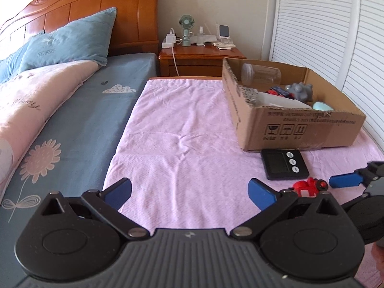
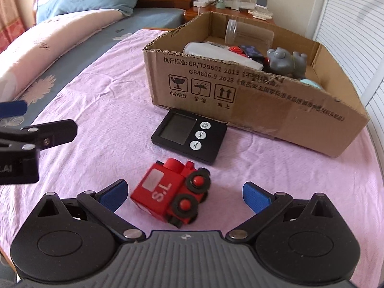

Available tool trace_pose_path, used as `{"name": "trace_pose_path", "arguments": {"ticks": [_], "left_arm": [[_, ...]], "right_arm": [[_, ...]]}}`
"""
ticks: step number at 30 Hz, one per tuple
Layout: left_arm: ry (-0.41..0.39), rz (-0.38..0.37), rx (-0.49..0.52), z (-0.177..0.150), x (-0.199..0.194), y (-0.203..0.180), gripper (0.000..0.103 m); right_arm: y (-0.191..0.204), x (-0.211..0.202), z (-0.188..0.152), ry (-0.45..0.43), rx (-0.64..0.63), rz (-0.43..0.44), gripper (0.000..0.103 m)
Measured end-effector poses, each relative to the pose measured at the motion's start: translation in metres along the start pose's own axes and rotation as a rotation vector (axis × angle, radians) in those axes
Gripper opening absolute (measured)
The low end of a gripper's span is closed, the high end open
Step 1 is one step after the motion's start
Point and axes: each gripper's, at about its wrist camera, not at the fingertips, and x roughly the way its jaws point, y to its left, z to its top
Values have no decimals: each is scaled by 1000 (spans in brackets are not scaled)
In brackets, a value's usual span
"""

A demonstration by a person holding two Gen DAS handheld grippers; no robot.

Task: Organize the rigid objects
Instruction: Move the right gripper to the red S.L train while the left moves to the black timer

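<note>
A red toy train [image 2: 171, 193] lies on its side on the pink cloth [image 2: 96, 96], between the open fingers of my right gripper [image 2: 184, 195]. It also shows in the left wrist view [image 1: 309, 186]. A black digital timer [image 2: 189, 136] lies just beyond it, against the cardboard box [image 2: 264, 105]. The box holds a clear jar [image 2: 249, 34], a grey toy [image 2: 285, 60], a white bottle and small toys. My left gripper [image 1: 189, 192] is open and empty over bare cloth, left of the train. The timer [image 1: 284, 164] and box [image 1: 300, 127] show in the left wrist view too.
A bed with blue sheet [image 1: 79, 110], pink quilt and blue pillows lies to the left. A wooden nightstand [image 1: 199, 58] with a fan and chargers stands behind. White louvred doors [image 1: 336, 36] are on the right.
</note>
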Motion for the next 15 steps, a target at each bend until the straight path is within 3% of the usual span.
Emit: {"name": "trace_pose_path", "arguments": {"ticks": [6,15], "left_arm": [[5,-12,-34,-1,3,6,102],[11,-34,20,-1,6,-14,102]], "right_arm": [[1,4,1,-6,38,-67,103],[-31,-3,-9,-5,122,-140,103]]}}
